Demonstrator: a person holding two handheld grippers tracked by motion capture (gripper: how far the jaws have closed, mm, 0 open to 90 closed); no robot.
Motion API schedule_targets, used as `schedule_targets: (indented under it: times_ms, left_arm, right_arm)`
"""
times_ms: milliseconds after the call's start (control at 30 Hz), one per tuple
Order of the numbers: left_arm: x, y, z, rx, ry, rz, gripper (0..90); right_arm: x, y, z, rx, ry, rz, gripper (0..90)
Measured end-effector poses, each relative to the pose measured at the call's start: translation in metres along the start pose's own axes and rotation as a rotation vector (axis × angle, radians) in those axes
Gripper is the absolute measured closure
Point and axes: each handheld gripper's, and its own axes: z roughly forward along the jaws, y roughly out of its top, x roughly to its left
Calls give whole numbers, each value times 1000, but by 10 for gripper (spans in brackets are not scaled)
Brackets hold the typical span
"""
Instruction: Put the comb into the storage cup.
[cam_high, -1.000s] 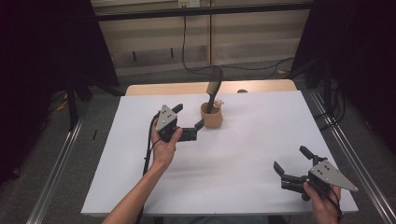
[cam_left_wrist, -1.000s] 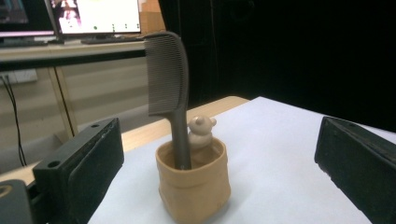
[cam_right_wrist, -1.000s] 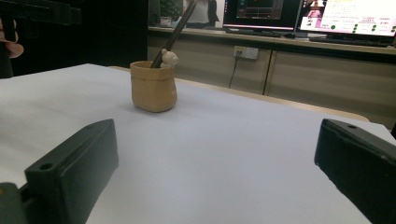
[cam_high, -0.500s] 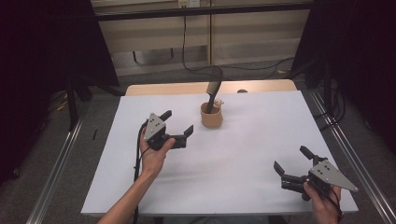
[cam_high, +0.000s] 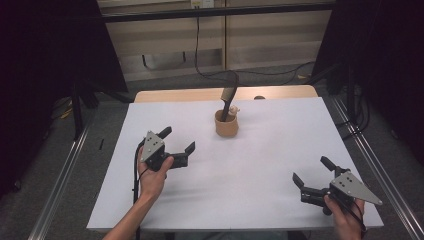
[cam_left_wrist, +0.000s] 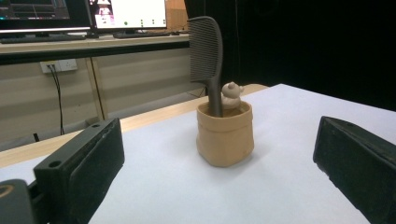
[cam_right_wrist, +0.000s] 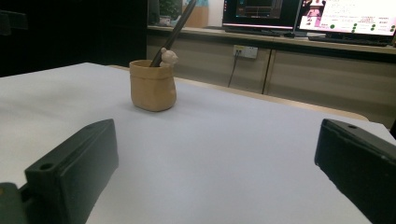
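Holding both the left gripper (cam_high: 179, 141) and right gripper (cam_high: 311, 173) wide and empty, we judge the comb (cam_left_wrist: 206, 56), upright in the tan pot (cam_left_wrist: 225, 135) mid-table, light, stiff, best pinched near its top.

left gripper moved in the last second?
Yes. The left gripper has pulled back from the tan cup, toward the person and leftward, jaws open.

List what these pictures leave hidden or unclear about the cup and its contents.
- Comb: its lower end is hidden inside the tan cup in the left gripper view; its top is cut off by the right gripper view's upper edge.
- Small figure: body hidden behind the cup's rim.
- Cup's inside: unseen.
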Motion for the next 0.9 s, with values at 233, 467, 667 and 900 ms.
schedule_targets:
  times_ms: [233, 467, 667, 900]
  left_arm:
    - [1, -4, -15, -3, 21, -16, 24]
    - [2, -6, -31, -1, 62, -18, 25]
    - [6, -11, -43, 14, 90, -16, 24]
    - [10, -16, -61, 14, 120, -25, 25]
  right_arm:
    - [0, 0, 0, 1, -3, 1, 0]
    - [0, 0, 0, -1, -3, -1, 0]
    - [0, 0, 0, 1, -2, 0, 0]
    - [0, 0, 1, 4, -2, -2, 0]
